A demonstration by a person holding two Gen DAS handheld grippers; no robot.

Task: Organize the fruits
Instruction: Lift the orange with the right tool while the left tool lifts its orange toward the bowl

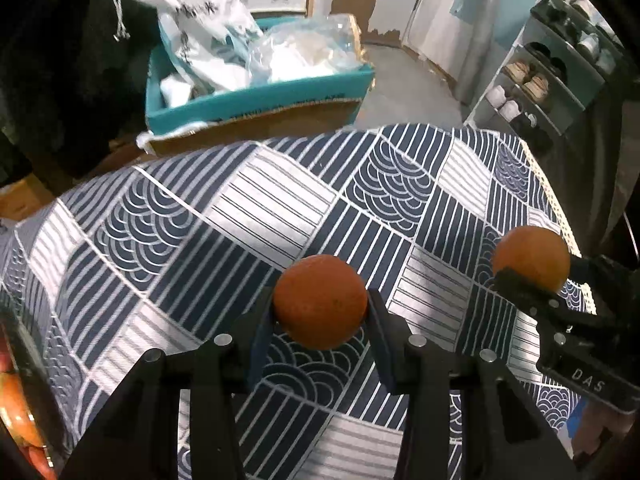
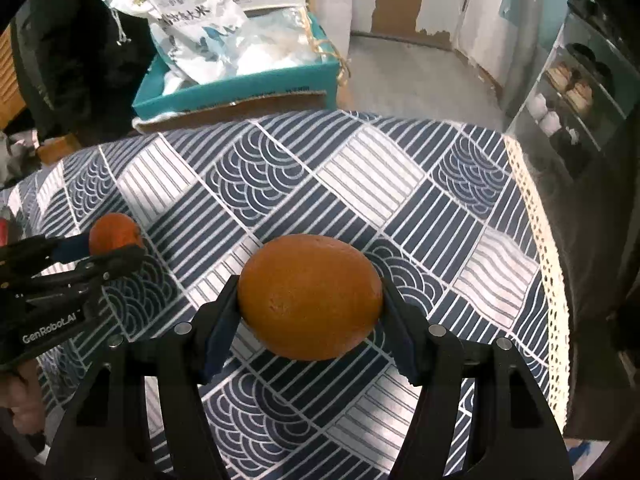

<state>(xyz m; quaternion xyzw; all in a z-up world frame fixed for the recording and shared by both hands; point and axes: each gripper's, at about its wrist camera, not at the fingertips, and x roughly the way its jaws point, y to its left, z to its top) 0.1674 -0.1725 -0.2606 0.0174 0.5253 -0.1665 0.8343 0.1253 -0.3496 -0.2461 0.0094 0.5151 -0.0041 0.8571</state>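
One patterned navy tablecloth (image 2: 360,184), teal box (image 2: 240,88), shoe rack (image 1: 540,80) beyond

"GenRobot.AI" on left hand-held gripper (image 2: 116,250), seemingly "DAS" on right hand-held gripper (image 1: 530,268)

Left gripper (image 1: 320,304) and right gripper (image 2: 310,298) — jaws clamped, angled downward.

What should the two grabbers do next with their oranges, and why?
Probably carry them toward the fruit glimpsed at the left edge. The left gripper is shut on the smaller orange, the right gripper on the bigger orange, both above the tablecloth.
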